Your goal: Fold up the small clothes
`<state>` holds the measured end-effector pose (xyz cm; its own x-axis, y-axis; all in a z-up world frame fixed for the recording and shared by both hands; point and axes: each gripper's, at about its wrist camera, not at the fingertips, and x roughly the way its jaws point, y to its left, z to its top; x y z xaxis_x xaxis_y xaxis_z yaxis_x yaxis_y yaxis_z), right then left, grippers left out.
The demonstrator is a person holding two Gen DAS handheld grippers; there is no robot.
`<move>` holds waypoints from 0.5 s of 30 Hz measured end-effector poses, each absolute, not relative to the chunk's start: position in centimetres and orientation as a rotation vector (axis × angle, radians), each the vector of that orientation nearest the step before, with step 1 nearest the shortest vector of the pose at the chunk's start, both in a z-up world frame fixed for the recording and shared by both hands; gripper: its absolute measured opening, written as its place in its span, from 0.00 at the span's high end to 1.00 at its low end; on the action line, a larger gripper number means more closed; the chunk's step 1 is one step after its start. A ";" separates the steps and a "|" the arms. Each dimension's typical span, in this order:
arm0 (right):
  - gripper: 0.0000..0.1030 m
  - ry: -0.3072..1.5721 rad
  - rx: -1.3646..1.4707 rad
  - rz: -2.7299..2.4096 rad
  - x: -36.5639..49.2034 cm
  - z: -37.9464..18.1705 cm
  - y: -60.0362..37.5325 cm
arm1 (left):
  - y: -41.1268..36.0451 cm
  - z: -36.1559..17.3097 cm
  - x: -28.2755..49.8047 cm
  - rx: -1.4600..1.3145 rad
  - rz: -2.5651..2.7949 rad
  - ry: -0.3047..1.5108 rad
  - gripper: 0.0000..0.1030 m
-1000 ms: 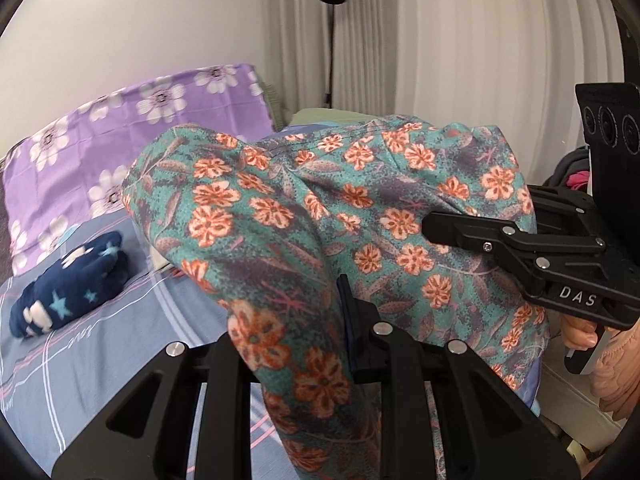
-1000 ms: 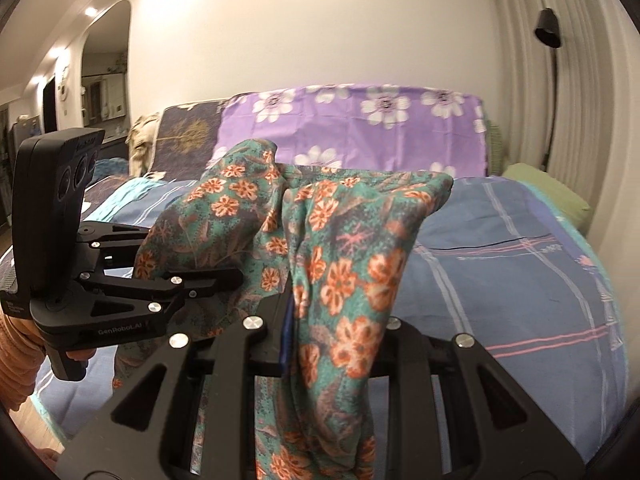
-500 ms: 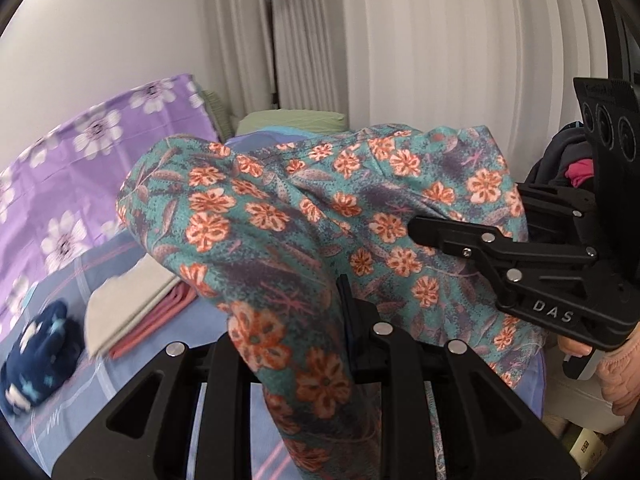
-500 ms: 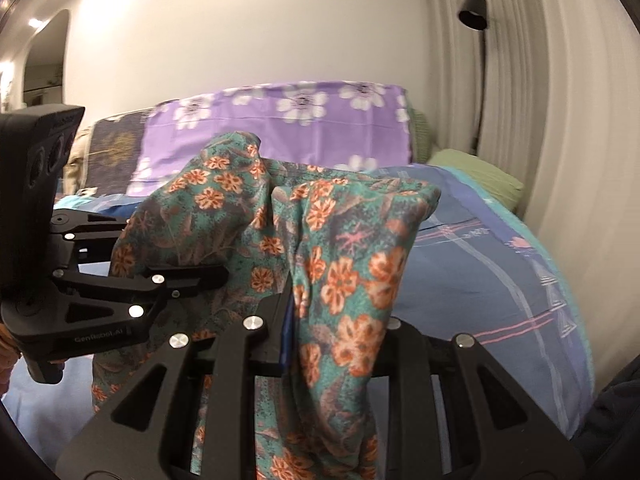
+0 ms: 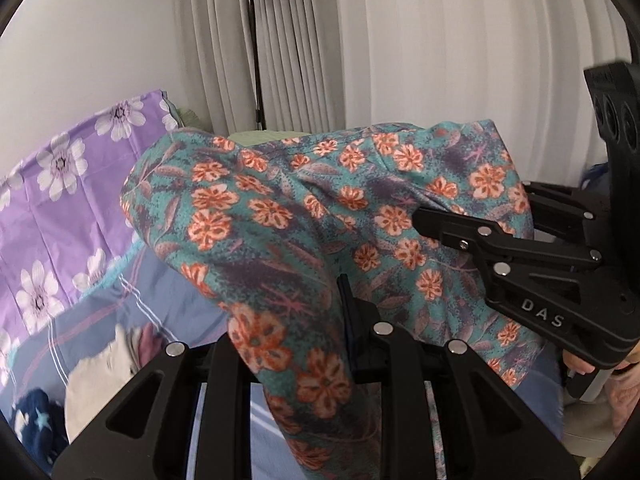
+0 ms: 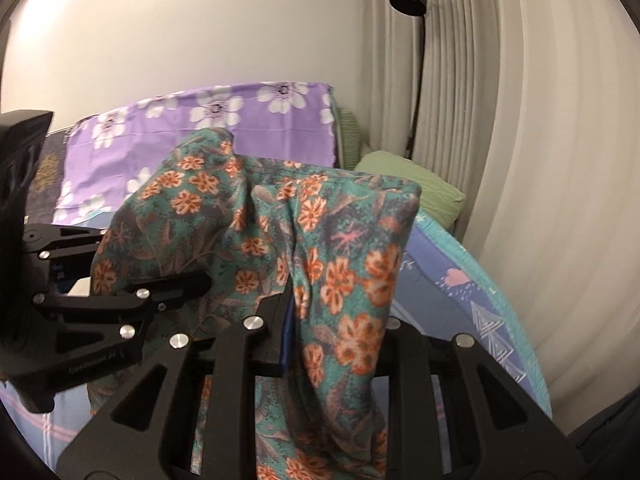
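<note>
A teal garment with orange flowers (image 5: 320, 216) hangs in the air between both grippers, above the bed. My left gripper (image 5: 336, 308) is shut on one bunched edge of it, and the cloth drapes down over the jaws. My right gripper (image 6: 304, 304) is shut on the other edge of the same floral garment (image 6: 256, 232). In the left wrist view the right gripper (image 5: 440, 220) shows at the right side, with a hand under it. In the right wrist view the left gripper (image 6: 188, 280) reaches in from the left. The fingertips are hidden by cloth.
Below lies a bed with a blue checked sheet (image 6: 448, 292), a purple flowered cover (image 6: 208, 120) and a green pillow (image 6: 412, 184). A cream folded piece (image 5: 96, 376) and a navy star-print item (image 5: 32, 420) rest on the sheet. A black floor lamp (image 5: 250, 40) and white curtains (image 5: 460, 48) stand behind.
Both grippers have swung sideways towards the curtains with the floral garment held between them. The purple cover and the folded pieces have slid left in the left wrist view.
</note>
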<state>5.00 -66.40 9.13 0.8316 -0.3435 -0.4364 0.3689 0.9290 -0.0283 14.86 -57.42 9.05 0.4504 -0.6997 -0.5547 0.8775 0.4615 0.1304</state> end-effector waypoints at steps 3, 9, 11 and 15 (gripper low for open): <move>0.78 0.459 0.026 -0.415 7.4 9.0 -67.3 | -58.4 8.9 16.5 0.436 -1.003 0.451 0.79; 0.78 0.529 0.004 -0.451 11.8 7.8 -68.7 | -61.2 7.4 20.2 0.450 -0.966 0.476 0.78; 0.78 0.554 -0.036 -0.471 13.2 7.1 -68.9 | -62.1 6.4 21.1 0.444 -0.956 0.491 0.78; 0.76 0.596 -0.077 -0.508 15.7 5.3 -69.7 | -63.6 4.1 22.5 0.421 -0.934 0.531 0.69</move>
